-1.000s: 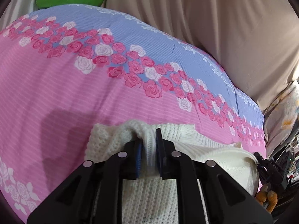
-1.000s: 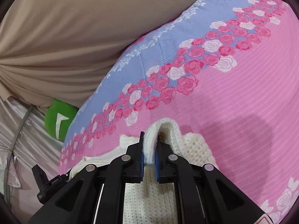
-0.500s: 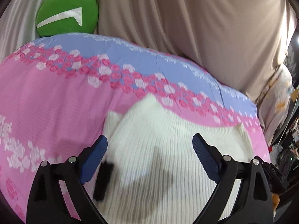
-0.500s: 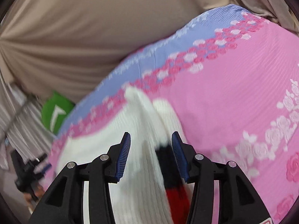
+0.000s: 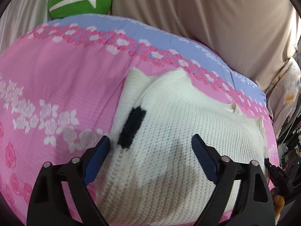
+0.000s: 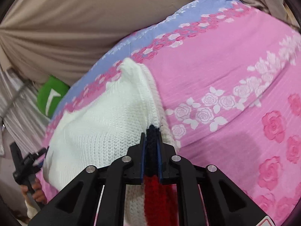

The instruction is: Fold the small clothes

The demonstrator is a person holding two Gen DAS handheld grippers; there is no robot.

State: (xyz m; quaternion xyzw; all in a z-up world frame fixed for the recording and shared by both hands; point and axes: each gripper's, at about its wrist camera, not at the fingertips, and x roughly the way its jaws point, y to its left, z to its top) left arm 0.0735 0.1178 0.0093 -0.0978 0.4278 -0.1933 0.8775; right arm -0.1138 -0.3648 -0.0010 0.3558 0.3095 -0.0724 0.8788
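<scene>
We hold the cream knitted sweater (image 6: 105, 124) by one edge, on the pink rose-print bedspread (image 6: 235, 69).

Our right gripper (image 6: 151, 137) is clamped on the sweater's black-and-red knit stripe (image 6: 151, 150), cloth bunched between its fingers. Our left gripper (image 5: 150, 150) is spread wide above the sweater (image 5: 178, 131), pinching nothing. Open bedspread lies left of the left fingers and right of the right fingers. Only the left view shows the black stripe (image 5: 131, 128) lying flat; both views show a green round cushion (image 5: 79, 0) ahead.
</scene>
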